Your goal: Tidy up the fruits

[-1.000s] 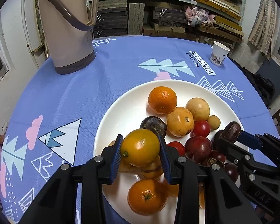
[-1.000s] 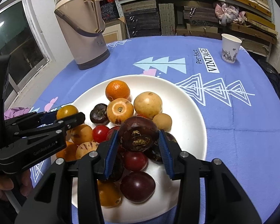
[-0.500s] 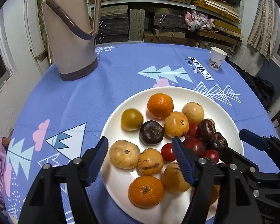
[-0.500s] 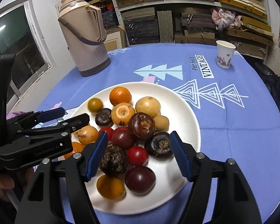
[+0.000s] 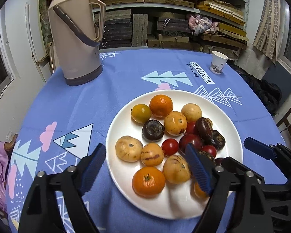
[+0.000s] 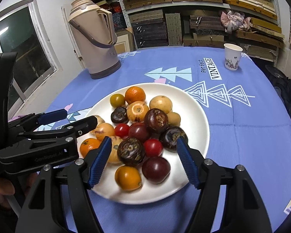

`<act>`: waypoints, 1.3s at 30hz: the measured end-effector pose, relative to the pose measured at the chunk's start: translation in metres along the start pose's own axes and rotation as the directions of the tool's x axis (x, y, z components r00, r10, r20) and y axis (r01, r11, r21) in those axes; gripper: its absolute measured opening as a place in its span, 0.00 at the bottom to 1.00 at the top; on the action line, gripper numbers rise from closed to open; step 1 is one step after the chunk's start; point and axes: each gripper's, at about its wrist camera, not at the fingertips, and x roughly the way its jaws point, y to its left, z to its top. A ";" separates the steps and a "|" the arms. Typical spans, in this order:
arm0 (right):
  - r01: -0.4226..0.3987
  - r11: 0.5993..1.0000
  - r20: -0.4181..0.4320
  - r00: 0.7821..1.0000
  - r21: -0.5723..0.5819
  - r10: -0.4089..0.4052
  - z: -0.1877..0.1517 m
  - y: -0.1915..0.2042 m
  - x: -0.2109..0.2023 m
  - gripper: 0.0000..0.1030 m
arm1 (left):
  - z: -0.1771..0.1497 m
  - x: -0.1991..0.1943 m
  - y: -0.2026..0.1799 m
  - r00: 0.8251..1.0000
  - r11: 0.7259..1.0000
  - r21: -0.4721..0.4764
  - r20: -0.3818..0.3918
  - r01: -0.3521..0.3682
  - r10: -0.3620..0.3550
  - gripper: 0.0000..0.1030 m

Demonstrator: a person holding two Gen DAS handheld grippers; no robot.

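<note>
I had both grippers hovering over the near rim of the plate (image 5: 124,182), which sat on the blue cloth (image 5: 83,104) with all the fruit on it. The left gripper (image 5: 145,168) was spread wide and held nothing; its left pad hung over the cloth just outside the rim, its right pad over the dark fruit on the plate's right half. The right gripper (image 6: 143,162) was likewise wide open and empty, straddling a dark chestnut (image 6: 131,151) and a plum (image 6: 155,169).

The fruit lay roughly sorted: oranges and yellow fruit to the left, red tomatoes, plums and chestnuts to the right. One chestnut (image 5: 152,130) sat among the yellow fruit (the most evident stray, in my judgement).

To do the next pick well, I judged these points mattered:

1. Choose one fruit with free space on two opposite sides; the pile was tight, with many pieces touching.
2. Centre the pads on the fruit's widest part before closing.
3. Close gently; the tomato (image 6: 152,147) would likely bruise or slip.
4. Keep the two grippers apart. In the right view the left gripper's fingers already reached close over the yellow fruit.
5. Lift straight up so neighbours did not roll toward the rim.

The flask (image 5: 75,38) and cup (image 5: 219,63) stood well clear.
</note>
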 end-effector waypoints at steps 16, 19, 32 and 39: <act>0.036 0.999 0.050 0.998 -0.015 -0.036 -0.041 0.017 -0.058 0.70 | -0.033 -0.042 -0.001 0.999 0.999 0.026 0.017 -0.031 0.031 0.97; 0.039 0.999 0.049 0.998 -0.019 -0.038 -0.045 0.017 -0.062 0.71 | -0.039 -0.046 -0.002 1.000 0.999 0.032 0.014 -0.020 0.020 0.97; 0.035 0.999 0.040 0.999 -0.008 -0.035 -0.051 0.013 -0.065 0.71 | -0.053 -0.056 -0.001 0.999 0.999 -0.003 -0.017 0.043 -0.043 0.97; 0.034 0.999 0.040 0.999 -0.011 -0.033 -0.052 0.011 -0.066 0.71 | -0.058 -0.056 -0.001 1.000 1.000 0.006 -0.016 0.017 -0.017 0.97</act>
